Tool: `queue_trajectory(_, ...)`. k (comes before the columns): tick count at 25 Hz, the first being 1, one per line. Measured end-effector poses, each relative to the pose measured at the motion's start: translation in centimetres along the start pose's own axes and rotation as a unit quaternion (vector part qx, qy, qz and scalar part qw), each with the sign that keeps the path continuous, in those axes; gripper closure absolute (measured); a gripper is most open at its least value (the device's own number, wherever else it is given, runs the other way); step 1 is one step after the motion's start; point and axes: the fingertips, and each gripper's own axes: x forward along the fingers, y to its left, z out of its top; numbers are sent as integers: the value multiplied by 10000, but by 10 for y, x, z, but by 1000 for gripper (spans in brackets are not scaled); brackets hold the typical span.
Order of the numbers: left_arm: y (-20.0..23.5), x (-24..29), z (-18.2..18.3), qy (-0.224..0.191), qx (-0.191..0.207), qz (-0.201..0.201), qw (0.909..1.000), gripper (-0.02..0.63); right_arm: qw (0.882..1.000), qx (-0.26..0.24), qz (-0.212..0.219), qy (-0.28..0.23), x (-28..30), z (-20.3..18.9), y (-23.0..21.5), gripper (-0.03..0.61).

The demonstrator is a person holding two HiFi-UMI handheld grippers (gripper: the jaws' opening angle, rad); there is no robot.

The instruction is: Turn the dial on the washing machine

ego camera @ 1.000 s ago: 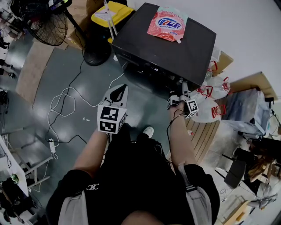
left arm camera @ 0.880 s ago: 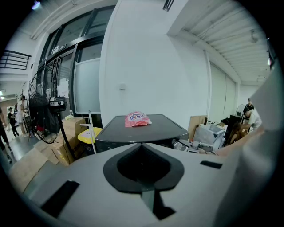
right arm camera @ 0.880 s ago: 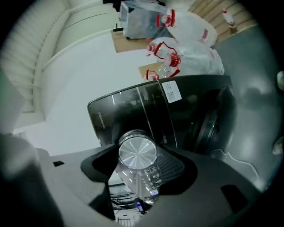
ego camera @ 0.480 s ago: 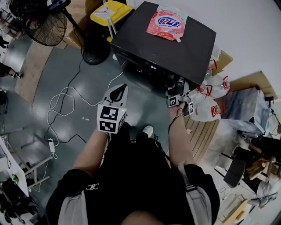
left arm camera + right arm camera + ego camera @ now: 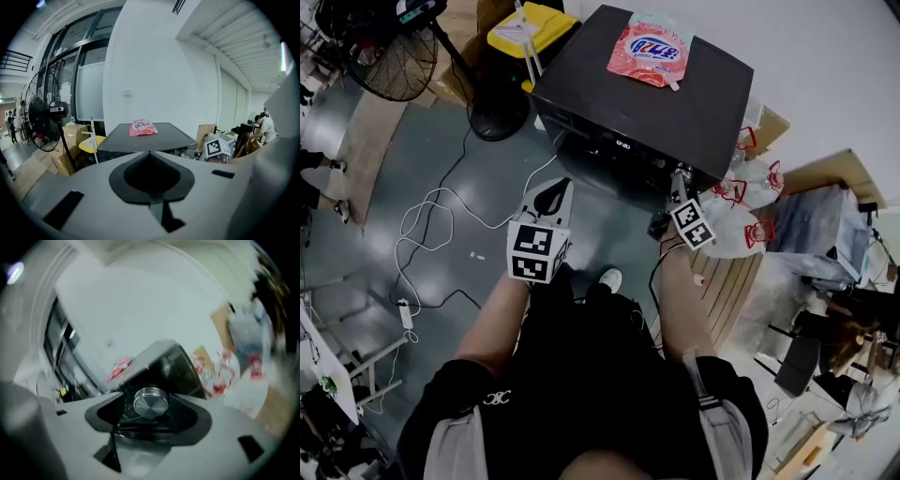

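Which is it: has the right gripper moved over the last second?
Yes. Clamped on the round silver dial, the right gripper has rolled in place against the black washing machine's front, its marker cube showing a different face.

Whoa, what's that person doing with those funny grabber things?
A person stands in front of a black washing machine with a grabber in each hand. The right gripper is clamped on the machine's silver dial, tilted as if twisting it. The left gripper is shut, empty and held back from the machine. A pink pouch lies on top.
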Motion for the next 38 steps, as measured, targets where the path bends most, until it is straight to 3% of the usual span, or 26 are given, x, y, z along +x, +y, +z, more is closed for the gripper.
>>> queue_trajectory(1,0,0,0,-8,-8,-8,10000,618,9928,-1177,-193,62,-2,3,6,293)
queue_trajectory(2,-1,0,-1,-14,-15,-18,10000,618,9735,-2253,-379,117,-2,5,11,293)
queue_trajectory(3,-2,1,-1,-18,-22,-28,10000,618,9463,-3183,-548,168,-1,5,15,293)
queue_trajectory(5,-4,0,-2,-24,-31,-40,10000,618,8855,-4573,-776,271,1,2,22,293)
queue_trajectory(9,-4,-2,-4,-26,-45,-17,10000,618,7776,-6209,-961,262,9,-12,29,293)
queue_trajectory(11,0,-4,-6,4,-56,13,10000,618,7388,-6650,-1075,214,15,-17,29,293)
queue_trajectory(13,5,-6,-8,41,-72,52,10000,618,7170,-6863,-1196,266,21,-22,25,293)
queue_trajectory(18,15,-11,-13,73,-105,117,9999,618,6893,-7070,-1557,273,26,-27,16,304)
queue_trajectory(20,19,-12,-12,70,-112,136,9998,618,6851,-7084,-1674,287,26,-26,16,310)
queue_trajectory(21,20,-12,-12,66,-115,141,9998,618,6894,-7033,-1708,306,26,-25,16,311)
queue_trajectory(22,21,-12,-11,58,-116,146,9998,618,7012,-6909,-1729,330,26,-25,16,311)
queue_trajectory(23,22,-12,-11,48,-116,152,9998,618,7235,-6671,-1738,364,25,-24,15,313)
queue_trajectory(26,26,-14,-8,7,-122,174,9998,618,8332,-5220,-1744,547,23,-17,12,313)
queue_trajectory(27,28,-15,-7,-8,-128,186,9997,618,8604,-4748,-1748,604,22,-14,12,313)
queue_trajectory(28,30,-15,-7,-18,-135,196,9997,618,8763,-4446,-1743,641,22,-12,13,313)
queue_trajectory(31,33,-16,-7,-22,-153,201,9997,618,8879,-4249,-1635,659,21,-11,14,313)
queue_trajectory(32,34,-16,-7,-25,-156,195,9997,618,8946,-4134,-1572,646,21,-11,14,313)
queue_trajectory(33,34,-17,-7,-29,-158,190,9997,618,9083,-3861,-1486,623,22,-12,12,313)
queue_trajectory(36,33,-17,-7,-29,-170,182,9997,618,9730,-1984,-1048,547,22,-13,-1,313)
queue_trajectory(38,32,-17,-6,-27,-167,171,9997,618,9913,-963,-735,513,21,-11,-5,313)
